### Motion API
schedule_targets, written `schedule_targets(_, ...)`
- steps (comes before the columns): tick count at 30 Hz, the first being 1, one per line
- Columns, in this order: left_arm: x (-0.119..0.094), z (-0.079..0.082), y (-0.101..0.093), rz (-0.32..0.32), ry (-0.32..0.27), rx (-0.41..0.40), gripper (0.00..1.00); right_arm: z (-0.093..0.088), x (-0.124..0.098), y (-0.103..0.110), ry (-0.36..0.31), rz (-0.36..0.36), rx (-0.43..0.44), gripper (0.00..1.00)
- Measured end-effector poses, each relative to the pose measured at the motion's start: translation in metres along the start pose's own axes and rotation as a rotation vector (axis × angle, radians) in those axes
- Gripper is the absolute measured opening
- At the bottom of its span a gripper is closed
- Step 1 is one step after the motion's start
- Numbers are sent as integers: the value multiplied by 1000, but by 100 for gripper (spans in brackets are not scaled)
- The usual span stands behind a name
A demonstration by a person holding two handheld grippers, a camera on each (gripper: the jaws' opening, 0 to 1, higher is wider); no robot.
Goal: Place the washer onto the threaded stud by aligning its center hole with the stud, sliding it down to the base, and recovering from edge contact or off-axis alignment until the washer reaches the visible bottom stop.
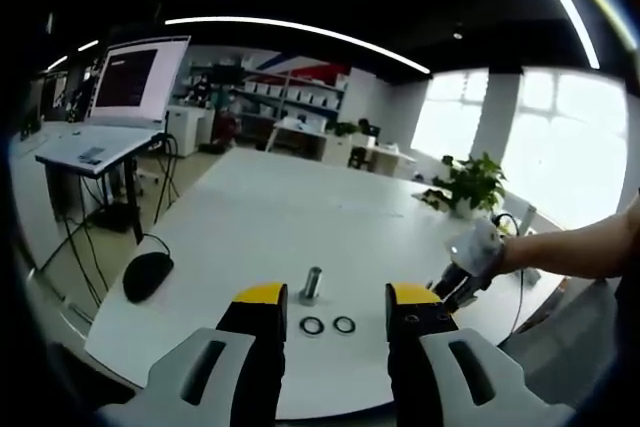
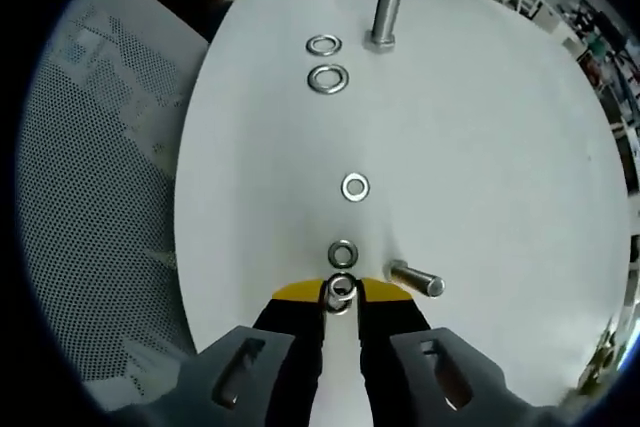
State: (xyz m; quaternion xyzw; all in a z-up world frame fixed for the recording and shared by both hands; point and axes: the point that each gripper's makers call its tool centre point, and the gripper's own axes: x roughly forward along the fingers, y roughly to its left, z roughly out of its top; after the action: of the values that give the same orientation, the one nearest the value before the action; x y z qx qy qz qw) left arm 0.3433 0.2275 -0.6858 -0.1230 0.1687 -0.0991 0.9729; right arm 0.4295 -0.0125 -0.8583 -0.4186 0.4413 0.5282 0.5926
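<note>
An upright threaded stud (image 1: pixel 311 285) stands on the white table (image 1: pixel 260 217), just beyond my left gripper (image 1: pixel 338 299), whose yellow-tipped jaws are wide apart with nothing between them. Two washers (image 1: pixel 312 326) (image 1: pixel 344 324) lie flat in front of the stud. My right gripper (image 1: pixel 468 269) comes in from the right, held by a person's arm. In the right gripper view the right gripper (image 2: pixel 341 292) is shut on a small washer (image 2: pixel 341 287) low over the table. The stud (image 2: pixel 385 17) stands far off at the top, with two washers (image 2: pixel 323 45) (image 2: pixel 328 79) beside it.
Two loose washers (image 2: pixel 343 253) (image 2: pixel 355 186) and a bolt lying on its side (image 2: pixel 415 280) are near the right gripper. A mesh chair (image 2: pixel 90 207) borders the table edge. A black mouse (image 1: pixel 147 275), a laptop on a stand (image 1: pixel 110 117) and a potted plant (image 1: pixel 470 185) surround the table.
</note>
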Motion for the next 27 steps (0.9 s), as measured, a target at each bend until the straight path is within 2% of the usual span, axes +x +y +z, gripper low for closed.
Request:
schedule_targets(17,0,-1,-3,-6,10,7,37,1,-31,2,-61,-17,52,13)
schedule_targets(27,0,-1,-4,-6,12,7,37,7,-52,-2,-79,-45,31,13)
